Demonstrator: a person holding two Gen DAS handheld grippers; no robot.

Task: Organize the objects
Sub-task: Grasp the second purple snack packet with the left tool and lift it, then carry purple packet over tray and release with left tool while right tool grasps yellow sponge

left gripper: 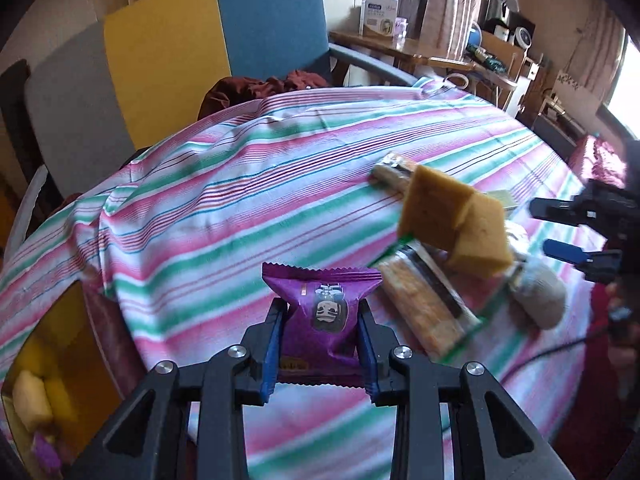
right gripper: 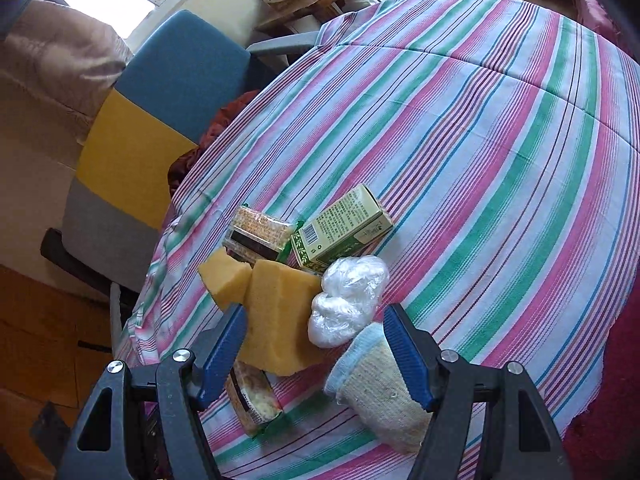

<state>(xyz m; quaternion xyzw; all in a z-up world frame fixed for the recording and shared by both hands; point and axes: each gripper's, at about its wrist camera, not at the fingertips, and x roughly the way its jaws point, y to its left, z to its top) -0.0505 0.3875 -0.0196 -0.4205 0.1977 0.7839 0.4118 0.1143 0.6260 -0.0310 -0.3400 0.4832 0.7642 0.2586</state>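
My left gripper (left gripper: pixel 322 316) is shut on a purple snack packet (left gripper: pixel 324 316) and holds it over the striped tablecloth (left gripper: pixel 240 200). To its right lie a yellow sponge (left gripper: pixel 452 220), two cracker packets (left gripper: pixel 424 304) and a rolled sock (left gripper: pixel 540 296). My right gripper (right gripper: pixel 316 320) is open above the pile: the yellow sponge (right gripper: pixel 276 320), a clear plastic wad (right gripper: pixel 348 300), a rolled sock (right gripper: pixel 380 388), a green carton (right gripper: pixel 340 228) and cracker packets (right gripper: pixel 260 236). The right gripper also shows at the right edge of the left wrist view (left gripper: pixel 560 232).
A yellow box (left gripper: pixel 60 360) holding soft items sits low at the left beside the table. A blue, yellow and grey chair (left gripper: pixel 180 48) stands behind the table. Shelves and clutter (left gripper: pixel 500 40) fill the back right. A red rug (right gripper: pixel 608 380) lies to the right.
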